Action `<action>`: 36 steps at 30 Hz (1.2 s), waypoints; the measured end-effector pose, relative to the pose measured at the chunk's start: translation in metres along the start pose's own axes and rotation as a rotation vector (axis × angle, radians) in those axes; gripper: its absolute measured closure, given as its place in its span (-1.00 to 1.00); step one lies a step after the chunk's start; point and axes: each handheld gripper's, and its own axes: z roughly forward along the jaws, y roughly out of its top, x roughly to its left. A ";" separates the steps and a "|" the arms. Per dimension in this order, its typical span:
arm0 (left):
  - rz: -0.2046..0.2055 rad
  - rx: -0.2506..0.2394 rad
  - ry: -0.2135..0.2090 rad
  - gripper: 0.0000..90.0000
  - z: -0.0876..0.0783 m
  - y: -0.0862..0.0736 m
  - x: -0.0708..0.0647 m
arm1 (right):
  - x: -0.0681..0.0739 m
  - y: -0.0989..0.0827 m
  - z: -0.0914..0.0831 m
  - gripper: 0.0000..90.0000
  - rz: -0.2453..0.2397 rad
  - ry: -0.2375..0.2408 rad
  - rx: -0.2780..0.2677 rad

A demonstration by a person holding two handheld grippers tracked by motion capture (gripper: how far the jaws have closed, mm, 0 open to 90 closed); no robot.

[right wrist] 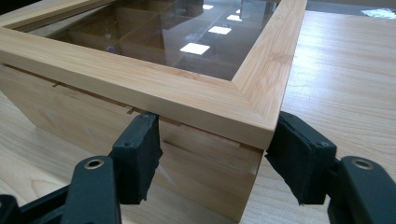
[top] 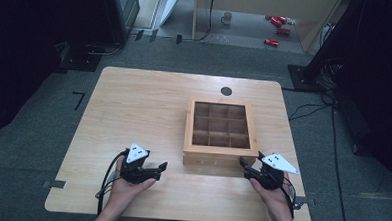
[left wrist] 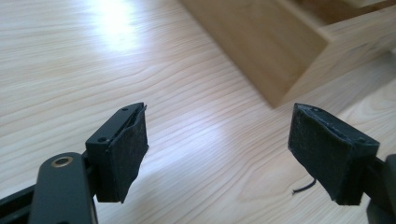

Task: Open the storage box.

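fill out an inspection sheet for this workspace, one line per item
surface: light wooden table, with a dark round grommet near its far edge
job's things: wooden compartment box with a glass-paned lid, lying flat on the table
clutter: nothing seen on the table
grippers: left gripper open over bare wood beside the box, nothing between its fingers; right gripper at the box's near right corner, one finger on its front wall, the other round the corner, grip not certain
cables: black cable trailing from the left gripper; loose cables on the floor at right
surroundings: grey carpet, a mug and red cans on the floor beyond
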 end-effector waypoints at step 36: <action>-0.052 0.110 0.305 -0.62 -0.049 -0.057 0.096 | 0.000 0.034 -0.005 -0.31 -0.005 -0.019 -0.011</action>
